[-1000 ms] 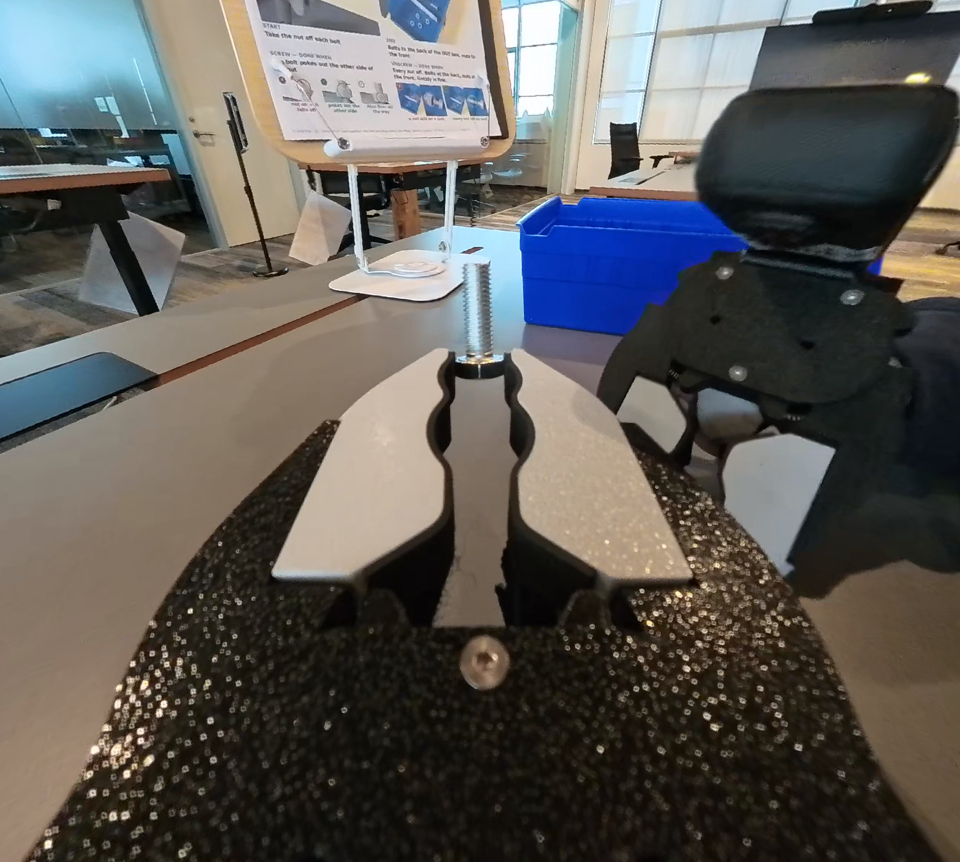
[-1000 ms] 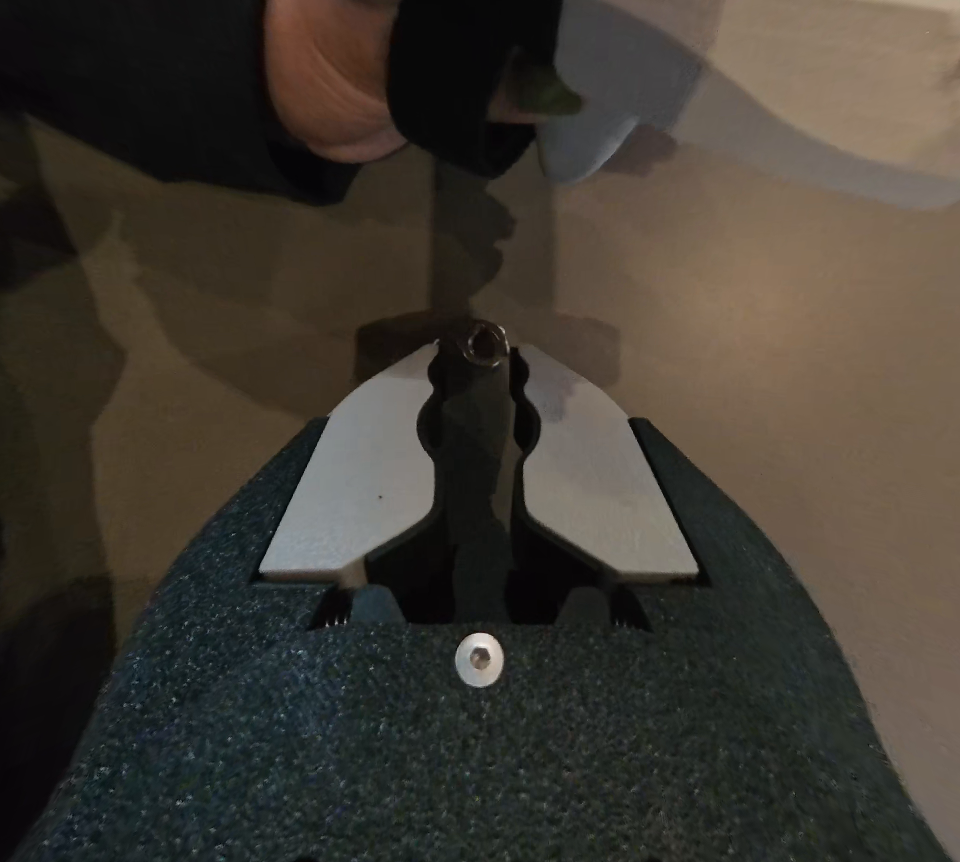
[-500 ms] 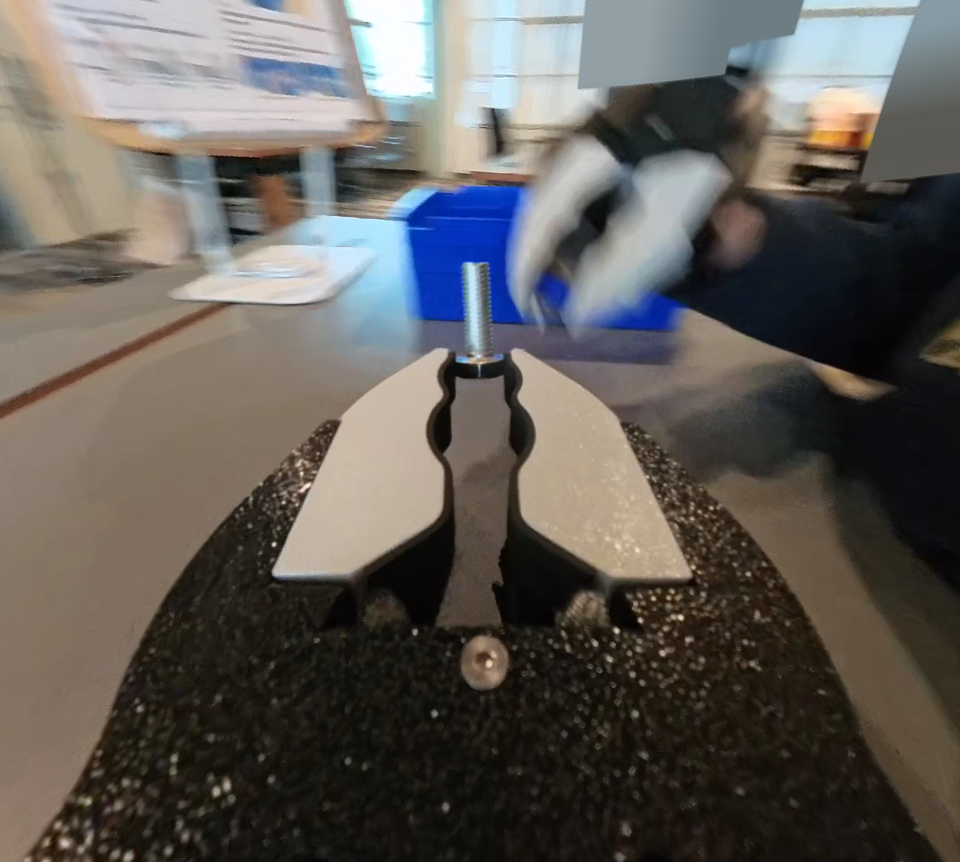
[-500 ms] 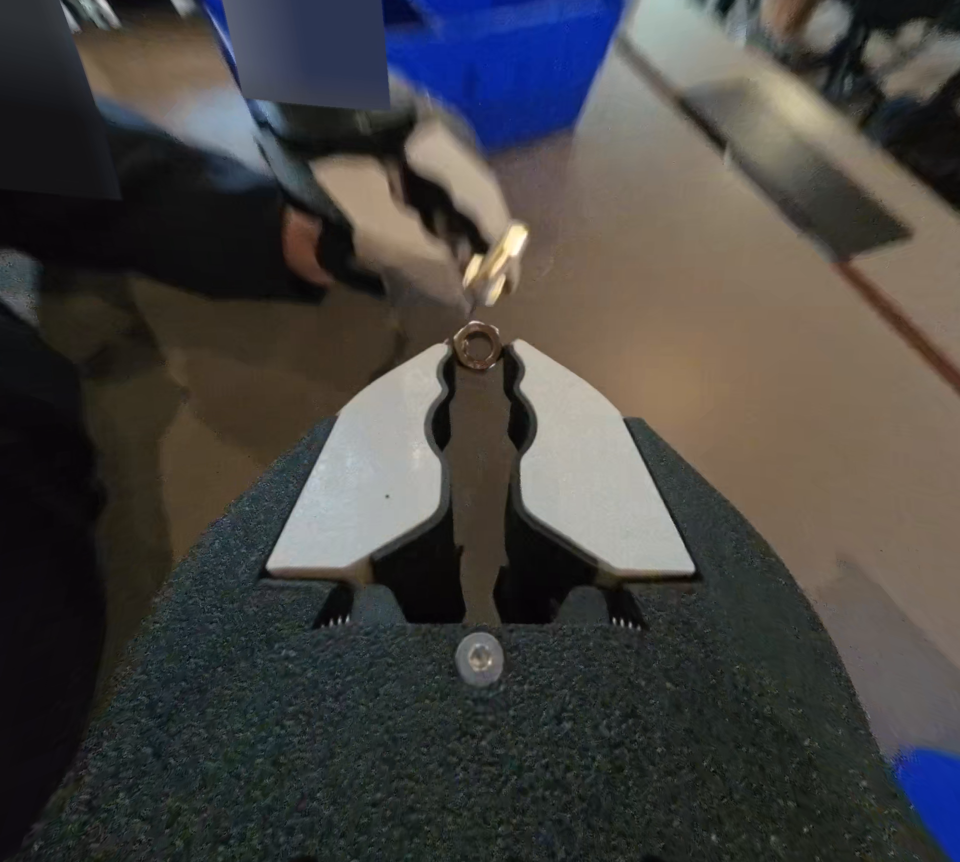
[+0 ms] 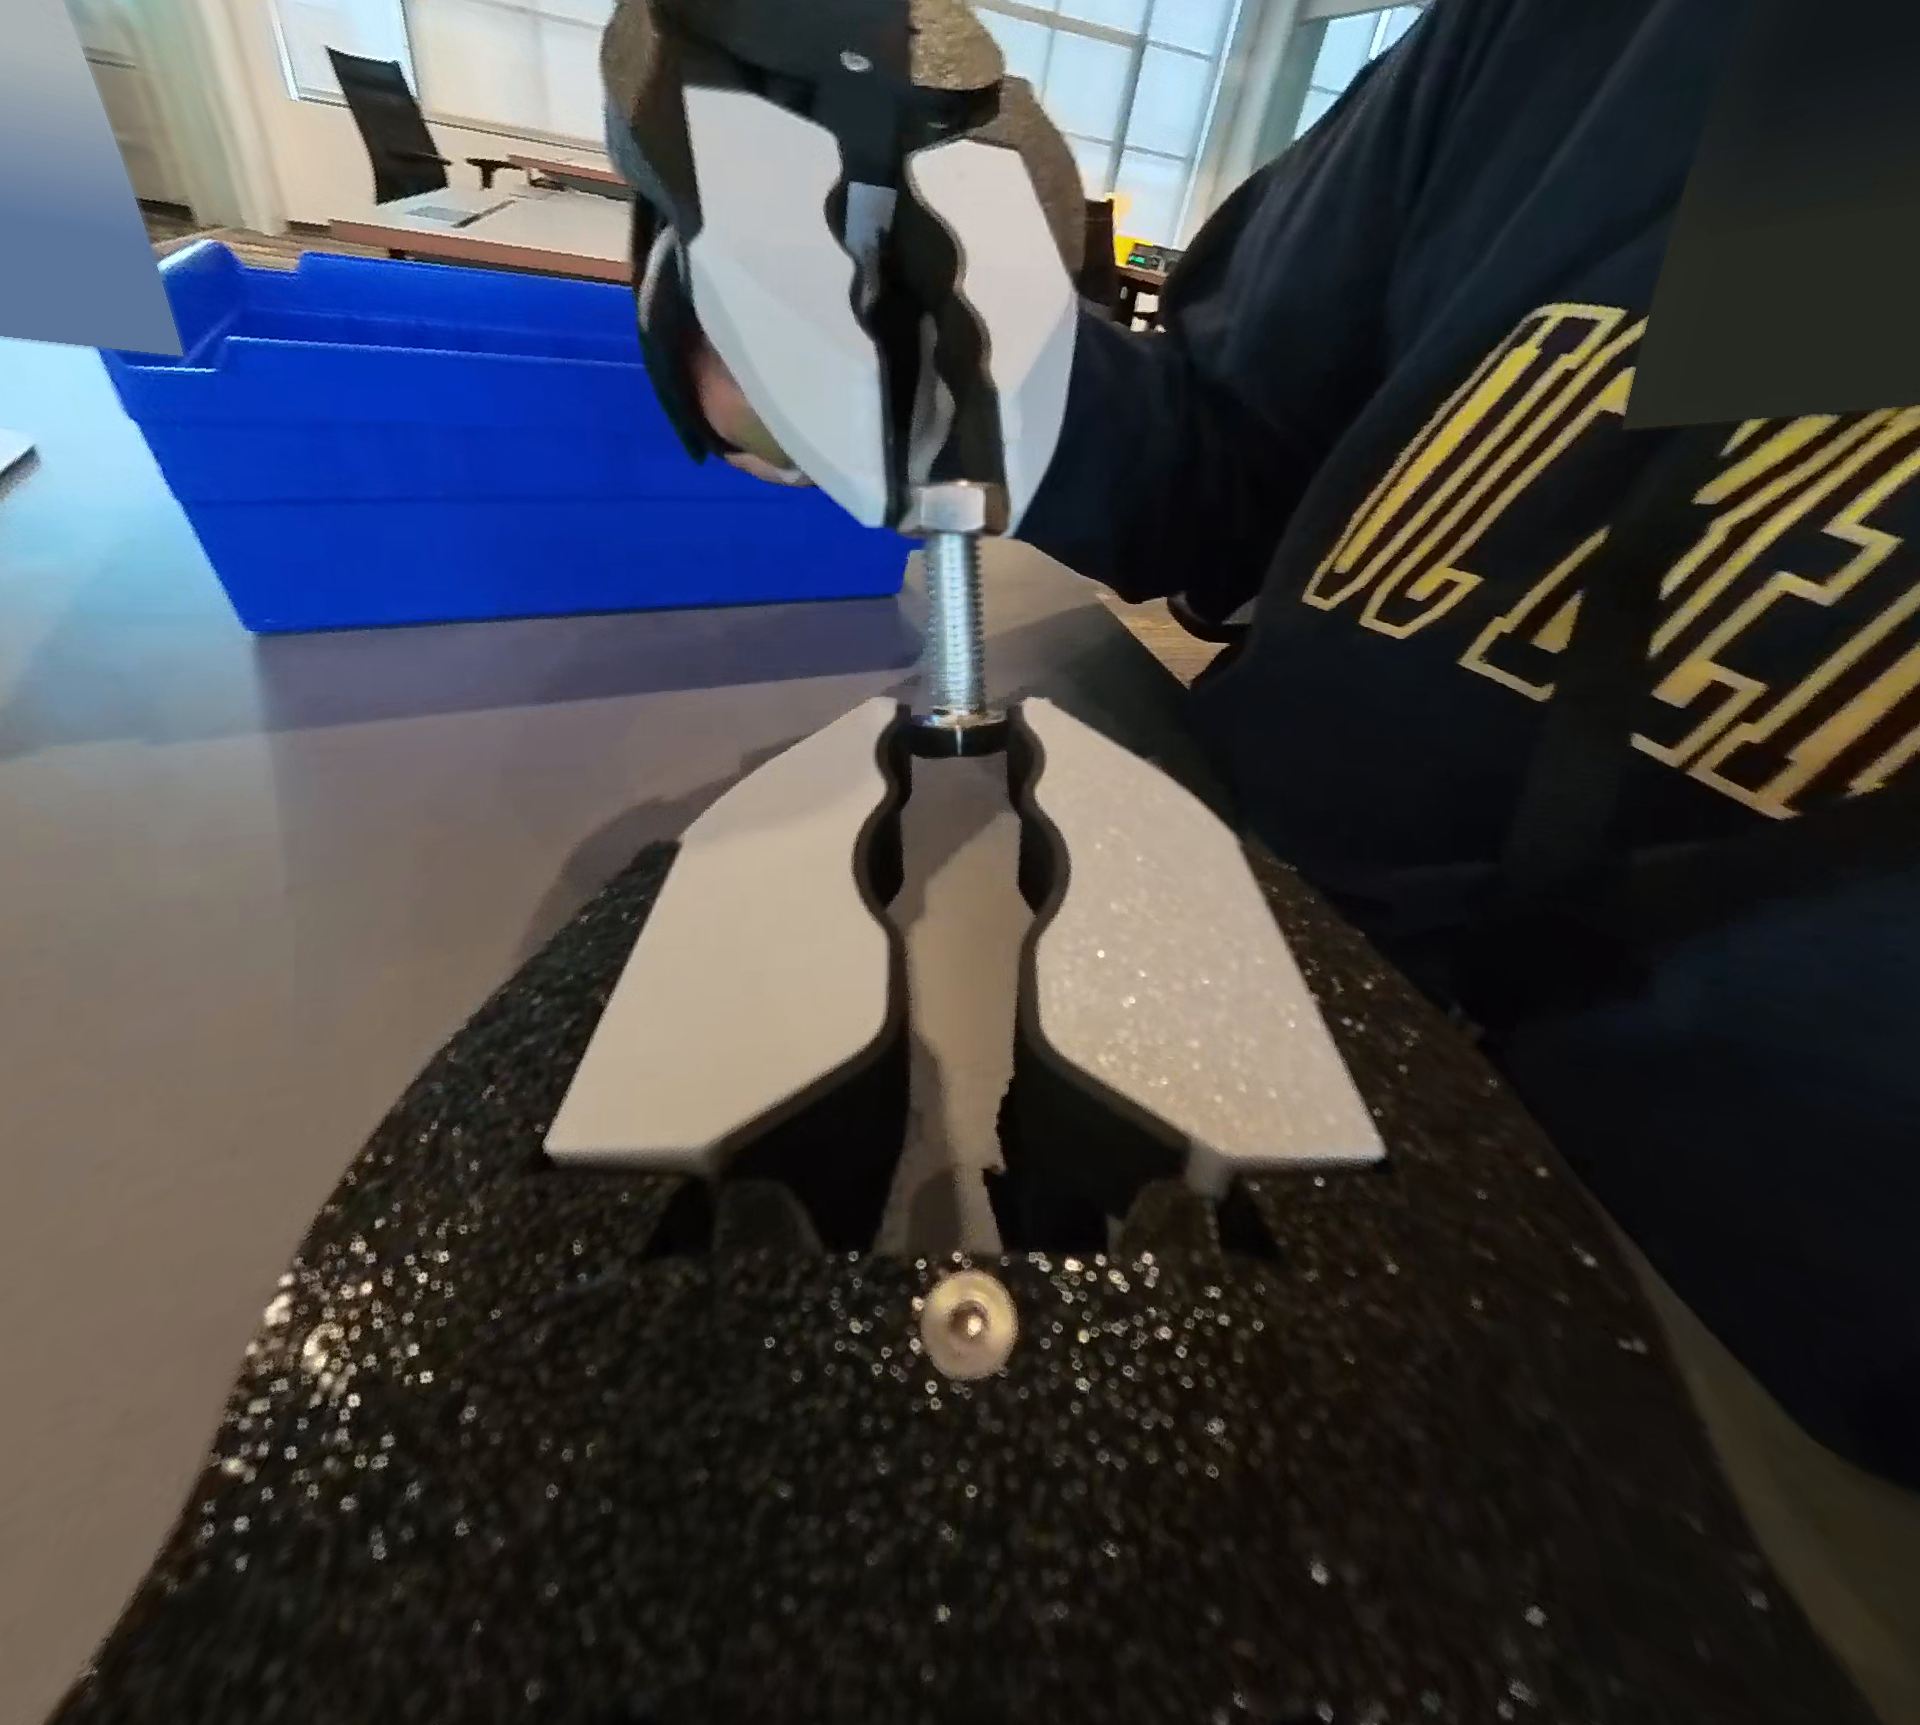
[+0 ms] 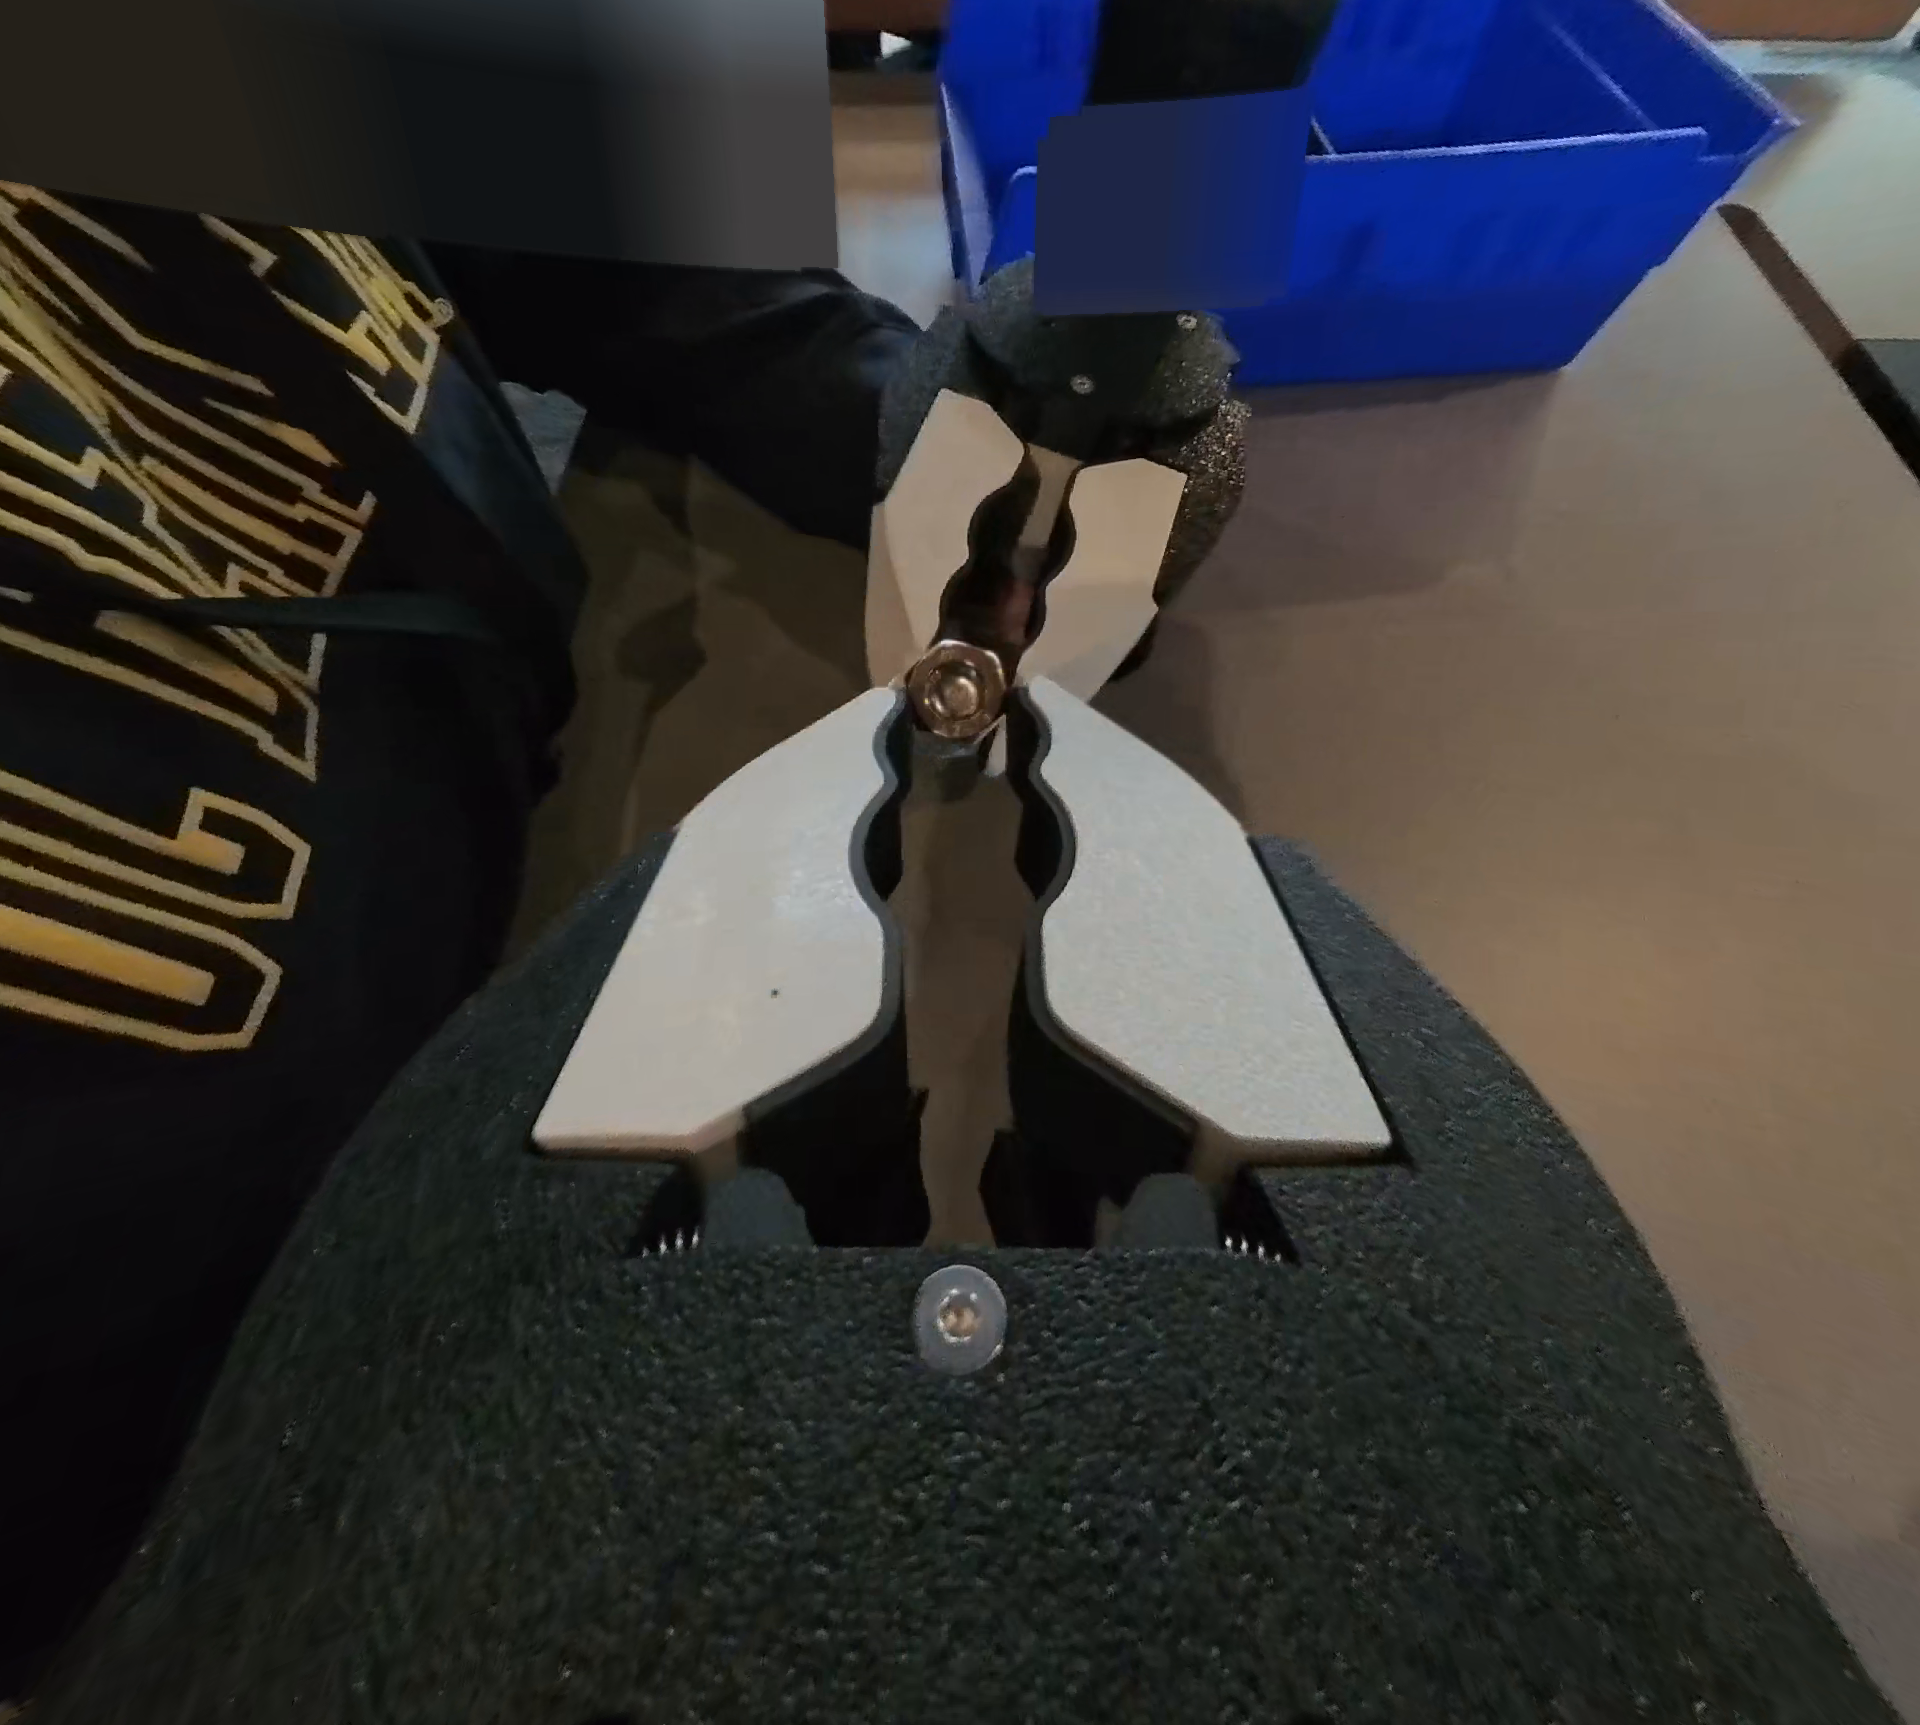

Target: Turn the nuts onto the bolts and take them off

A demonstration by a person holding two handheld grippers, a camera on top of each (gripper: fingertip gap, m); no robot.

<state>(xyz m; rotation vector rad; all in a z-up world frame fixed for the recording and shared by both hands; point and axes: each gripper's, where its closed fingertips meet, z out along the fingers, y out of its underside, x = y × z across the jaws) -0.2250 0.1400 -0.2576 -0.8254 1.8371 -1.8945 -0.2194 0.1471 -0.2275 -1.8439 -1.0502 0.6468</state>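
My left gripper (image 5: 951,728) is shut on the head of a silver bolt (image 5: 956,615), which it holds upright over the grey table (image 5: 312,844) with the thread pointing up. My right gripper (image 5: 940,503) comes down from above, shut on a silver hex nut (image 5: 951,512) that sits on the bolt's top end. In the right wrist view my right gripper (image 6: 951,711) holds the nut (image 6: 925,688) face-on, and the bolt's tip shows in its hole. The left gripper (image 6: 987,649) lies just beyond it. The bolt's shaft is hidden there.
A blue plastic bin (image 5: 468,470) stands on the table behind the grippers; it also shows in the right wrist view (image 6: 1455,221). A person's dark sweatshirt with yellow print (image 5: 1558,532) fills the near side, also in the right wrist view (image 6: 208,636). The tips of both grippers are at nearly the same place.
My right gripper has swung up and over with the nut and set it on the bolt's tip. My left gripper has turned right with the bolt, away from the instruction board.
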